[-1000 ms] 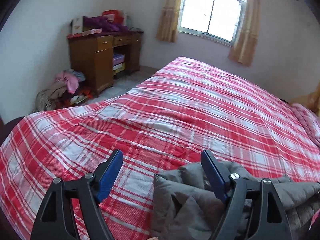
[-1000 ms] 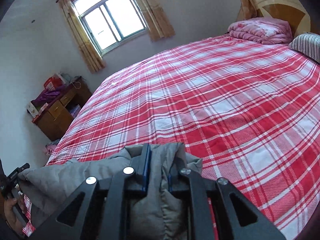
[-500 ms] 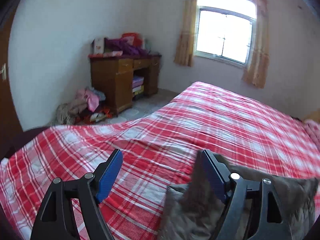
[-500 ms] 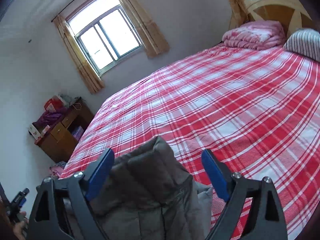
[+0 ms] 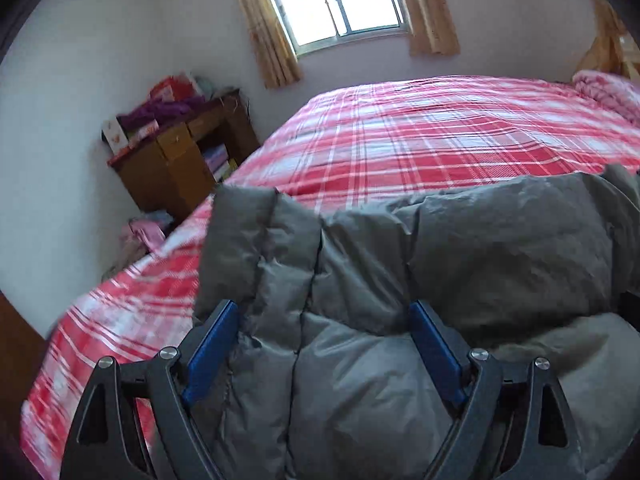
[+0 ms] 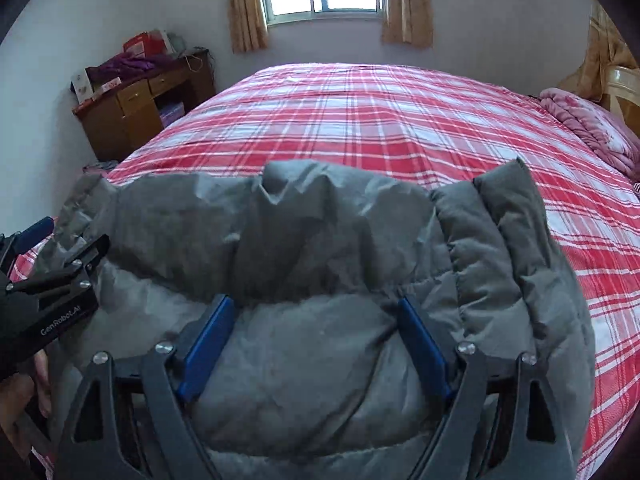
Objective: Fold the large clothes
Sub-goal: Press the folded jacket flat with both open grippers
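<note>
Grey puffy quilted jacket lies w/ long axis left-right, bunched between both grippers' fingers: left gripper opening, right gripper closing, neither clamped.

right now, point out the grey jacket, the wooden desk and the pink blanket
grey jacket (image 6: 320,380), right wrist view, on its padded top panel
wooden desk (image 6: 132,108), right wrist view, on its drawer front
pink blanket (image 6: 592,132), right wrist view, on its folded bulk

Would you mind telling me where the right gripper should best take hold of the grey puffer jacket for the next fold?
Probably the far right corner of the grey puffer jacket, where a stiff quilted edge stands up off the red plaid bedspread. Come from the near side, over the bulk, jaws straddling that thin edge. The right gripper has padding between its closing jaws, too thick there to pinch well.
</note>
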A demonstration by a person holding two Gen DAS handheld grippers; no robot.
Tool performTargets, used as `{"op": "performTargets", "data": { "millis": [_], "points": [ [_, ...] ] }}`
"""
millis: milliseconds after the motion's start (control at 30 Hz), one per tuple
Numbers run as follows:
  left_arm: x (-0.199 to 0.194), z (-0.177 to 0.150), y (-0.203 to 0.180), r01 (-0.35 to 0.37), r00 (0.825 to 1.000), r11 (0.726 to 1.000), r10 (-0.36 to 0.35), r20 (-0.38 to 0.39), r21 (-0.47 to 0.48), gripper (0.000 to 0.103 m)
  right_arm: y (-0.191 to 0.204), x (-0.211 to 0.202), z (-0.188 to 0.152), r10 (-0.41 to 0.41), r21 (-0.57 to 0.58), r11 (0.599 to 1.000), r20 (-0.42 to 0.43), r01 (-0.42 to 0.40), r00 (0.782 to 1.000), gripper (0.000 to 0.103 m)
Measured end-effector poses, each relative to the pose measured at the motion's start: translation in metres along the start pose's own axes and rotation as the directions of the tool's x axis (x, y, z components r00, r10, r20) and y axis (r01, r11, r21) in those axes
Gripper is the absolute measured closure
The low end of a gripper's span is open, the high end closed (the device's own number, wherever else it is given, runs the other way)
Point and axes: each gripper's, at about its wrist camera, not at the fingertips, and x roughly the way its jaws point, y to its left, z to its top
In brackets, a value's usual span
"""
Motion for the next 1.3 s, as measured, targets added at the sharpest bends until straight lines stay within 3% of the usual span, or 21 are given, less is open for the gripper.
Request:
{"op": "performTargets", "data": {
  "millis": [433, 800, 1300],
  "points": [
    [0.021, -0.008, -0.009, -0.006, 0.998, 1.0, 0.005, -0.057, -0.02, 0.006, -0.009, 0.023, -0.013, 0.001, 0.028, 1.0, 0.003, -0.001, 1.0, 0.015],
    [0.03, -0.01, -0.012, -0.003, 0.994, 1.0, 0.002, -0.106, -0.011, 0.004, -0.012, 0.029, -0.013, 0.011, 0.049, 0.999, -0.02, -0.01, 1.0, 0.014],
    [0.034, -0.009, -0.015, -0.012, 0.993, 1.0, 0.011, -0.116, -0.002, 0.004, -0.006, 0.038, -0.01, -0.047, 0.01, 0.999, -0.069, 0.048, 0.996, 0.012]
  ]
}}
